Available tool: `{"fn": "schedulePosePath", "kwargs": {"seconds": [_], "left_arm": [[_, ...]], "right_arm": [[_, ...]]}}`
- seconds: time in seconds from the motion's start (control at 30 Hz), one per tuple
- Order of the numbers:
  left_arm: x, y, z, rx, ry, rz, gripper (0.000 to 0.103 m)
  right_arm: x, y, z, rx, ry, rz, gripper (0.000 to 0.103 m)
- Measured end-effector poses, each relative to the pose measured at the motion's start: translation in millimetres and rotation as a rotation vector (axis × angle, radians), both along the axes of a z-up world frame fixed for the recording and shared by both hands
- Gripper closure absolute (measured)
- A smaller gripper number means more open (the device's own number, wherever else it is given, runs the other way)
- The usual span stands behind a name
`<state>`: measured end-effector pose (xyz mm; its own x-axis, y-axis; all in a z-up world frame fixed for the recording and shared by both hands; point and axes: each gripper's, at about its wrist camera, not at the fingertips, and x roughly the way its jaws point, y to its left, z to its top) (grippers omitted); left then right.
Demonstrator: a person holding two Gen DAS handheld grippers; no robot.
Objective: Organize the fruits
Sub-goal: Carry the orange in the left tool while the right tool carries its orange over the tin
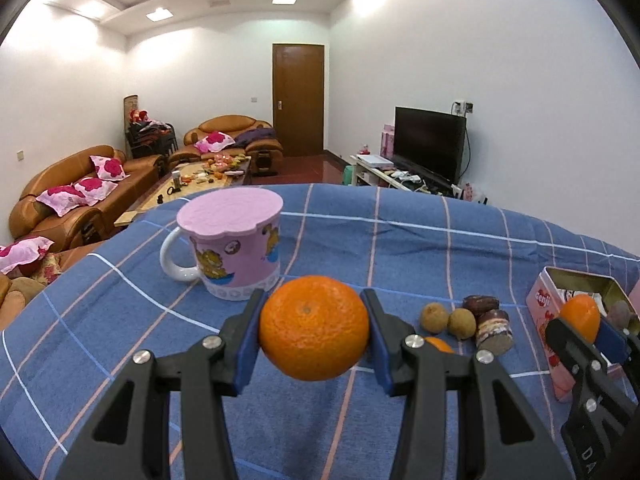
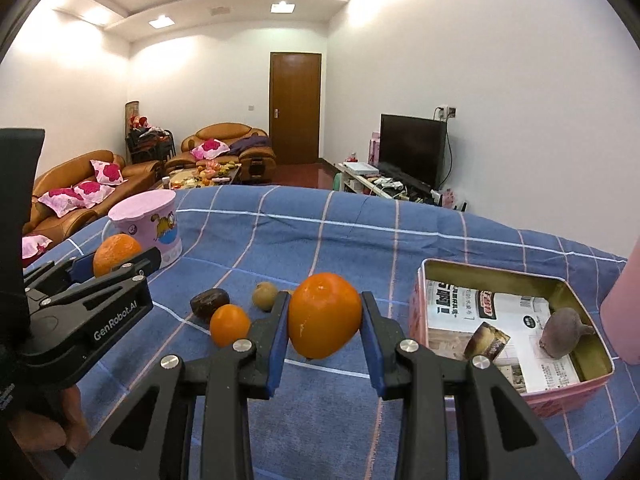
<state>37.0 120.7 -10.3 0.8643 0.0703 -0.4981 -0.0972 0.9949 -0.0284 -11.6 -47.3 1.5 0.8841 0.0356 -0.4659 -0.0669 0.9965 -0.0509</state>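
My left gripper [image 1: 314, 330] is shut on a large orange [image 1: 314, 326] and holds it above the blue checked cloth [image 1: 400, 248]; it also shows in the right wrist view [image 2: 116, 264]. My right gripper [image 2: 325, 320] is shut on a second orange [image 2: 324, 314], held left of the pink tin box [image 2: 416, 312]; in the left wrist view it [image 1: 582, 330] hangs by the tin [image 1: 540, 304]. On the cloth lie a small orange [image 2: 229, 325], a dark date [image 2: 210, 302] and a brown longan [image 2: 264, 296].
A pink lidded mug [image 1: 234, 240] stands at the back left of the cloth. The tin holds printed packets [image 2: 492, 320], a wrapped snack [image 2: 486, 340] and a purple-brown fruit [image 2: 562, 332]. A pink lid edge [image 2: 624, 300] is at the far right. Sofas and a TV stand behind.
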Motion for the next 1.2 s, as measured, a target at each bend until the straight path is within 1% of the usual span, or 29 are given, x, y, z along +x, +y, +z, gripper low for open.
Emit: {"fn": "schedulePosePath", "kwargs": {"seconds": [0.23,0.5,0.67,1.2], "left_arm": [[-6.0,-10.8,1.1,0.019,-0.016,-0.001,0.054],[-13.2,-25.5,2.1,0.037,-0.022,-0.013,0.054],[-18.8,-34.5,2.7,0.032,-0.022,-0.026,0.054],[-34.8,-74.4,4.4,0.049,-0.02,-0.066,0.054]], "right_arm": [[-8.4,-0.4,2.0,-0.037,-0.04,-0.003,0.067],[-12.1,-9.5,3.3,-0.042,-0.044,-0.007,0.067],[-17.6,-15.0,3.8,-0.052,-0.051,-0.003,0.067],[-29.7,-48.9,5.5,-0.07,-0.055,-0.019,0.067]]}}
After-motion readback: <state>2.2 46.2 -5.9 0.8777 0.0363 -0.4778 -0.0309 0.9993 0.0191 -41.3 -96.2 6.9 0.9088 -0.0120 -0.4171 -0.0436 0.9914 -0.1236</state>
